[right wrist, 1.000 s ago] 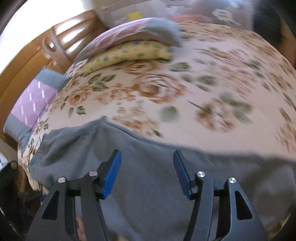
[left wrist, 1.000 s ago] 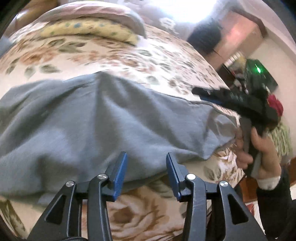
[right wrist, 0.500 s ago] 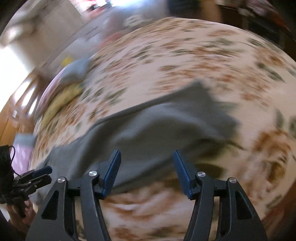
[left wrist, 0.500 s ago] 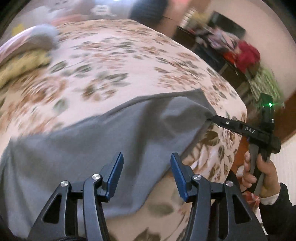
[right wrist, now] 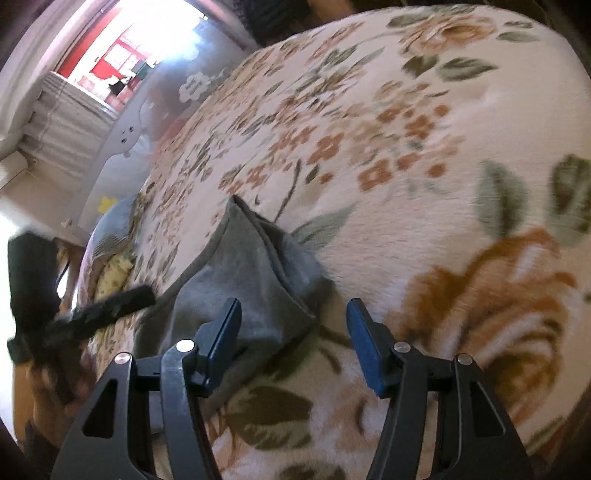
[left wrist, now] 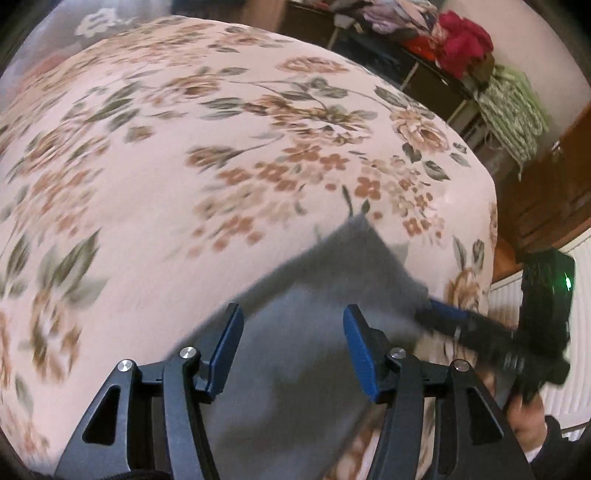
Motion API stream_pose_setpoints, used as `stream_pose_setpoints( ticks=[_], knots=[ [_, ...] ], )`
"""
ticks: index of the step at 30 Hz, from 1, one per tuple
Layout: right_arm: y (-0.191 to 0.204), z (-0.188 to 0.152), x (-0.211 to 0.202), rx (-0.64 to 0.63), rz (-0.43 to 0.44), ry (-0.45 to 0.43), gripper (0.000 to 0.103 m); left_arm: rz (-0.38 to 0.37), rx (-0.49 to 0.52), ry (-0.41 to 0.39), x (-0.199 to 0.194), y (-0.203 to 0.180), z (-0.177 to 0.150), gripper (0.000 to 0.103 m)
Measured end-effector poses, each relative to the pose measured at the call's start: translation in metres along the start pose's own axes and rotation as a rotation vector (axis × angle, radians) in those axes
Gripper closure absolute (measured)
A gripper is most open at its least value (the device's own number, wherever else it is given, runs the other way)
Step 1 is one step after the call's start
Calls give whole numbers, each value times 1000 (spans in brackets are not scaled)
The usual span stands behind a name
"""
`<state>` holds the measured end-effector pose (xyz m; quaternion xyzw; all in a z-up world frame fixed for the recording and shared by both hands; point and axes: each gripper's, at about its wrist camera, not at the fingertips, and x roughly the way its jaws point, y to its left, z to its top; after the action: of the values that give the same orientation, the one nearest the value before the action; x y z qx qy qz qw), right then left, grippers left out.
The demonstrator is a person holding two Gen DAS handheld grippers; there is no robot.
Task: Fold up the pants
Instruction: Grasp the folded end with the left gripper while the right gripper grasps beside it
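A bedroom fills both views, and nearly all of it is a bed (left wrist: 184, 155) under a cream blanket printed with brown roses and grey-green leaves, spreading ahead of both pairs of jaws. Beyond the bed's far corner in the left wrist view, up and to the right of the jaws, a dark shelf carries a heap of red and mixed clothes (left wrist: 461, 33), with a green-and-white cloth (left wrist: 513, 107) hanging just below it. In the right wrist view a bright window (right wrist: 122, 48) sits far up to the left of the jaws, and pillows (right wrist: 110, 236) lie at the bed's far left end. The grey pants (left wrist: 314, 332) lie on the blanket close to its near edge; in the left wrist view they run under and between the jaws to a pointed corner ahead, and in the right wrist view their hemmed leg end (right wrist: 266, 266) lies ahead of the left-side jaw, partly under it. The left gripper (left wrist: 291, 343) has its blue-padded jaws spread wide above the cloth, holding nothing. The right gripper (right wrist: 293, 341) likewise has its jaws spread; in the left wrist view its blurred tip (left wrist: 443, 317) sits at the pants' right edge, and whether it touches the fabric cannot be told.
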<state>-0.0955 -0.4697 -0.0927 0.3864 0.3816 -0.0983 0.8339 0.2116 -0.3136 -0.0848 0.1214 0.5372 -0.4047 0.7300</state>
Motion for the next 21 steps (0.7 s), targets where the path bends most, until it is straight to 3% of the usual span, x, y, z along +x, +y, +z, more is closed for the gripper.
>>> stream_pose_setpoints(
  ticks=[4, 5, 6, 8, 10, 12, 14, 16, 19, 21],
  knots=[
    [-1, 5, 10, -37, 2, -6, 46, 0, 34, 69, 36, -6, 22, 45],
    [-2, 9, 10, -50, 10, -21, 84, 26, 43, 89, 44, -7, 27, 45],
    [-5, 14, 8, -47, 13, -34, 92, 39, 49, 99, 48, -6, 31, 45],
    [-14, 25, -5, -7, 71, -95, 92, 12, 56, 108, 51, -4, 39, 45],
    [-16, 32, -8, -13, 76, -101, 92, -4, 73, 121, 52, -2, 43, 45],
    [-18, 33, 0, -15, 77, -49, 88, -20, 101, 140, 57, -4, 47, 44],
    [-20, 28, 1, 9, 63, -27, 73, -39, 119, 169, 63, -7, 49, 42],
    [-23, 21, -5, 23, 51, -42, 39, -46, 139, 192, 69, -9, 48, 40],
    [-23, 12, -13, 23, 47, -73, 36, -30, 176, 208, 81, -15, 49, 36],
    [-22, 11, -5, 29, 49, -48, 36, -22, 193, 215, 90, -21, 49, 33]
  ],
)
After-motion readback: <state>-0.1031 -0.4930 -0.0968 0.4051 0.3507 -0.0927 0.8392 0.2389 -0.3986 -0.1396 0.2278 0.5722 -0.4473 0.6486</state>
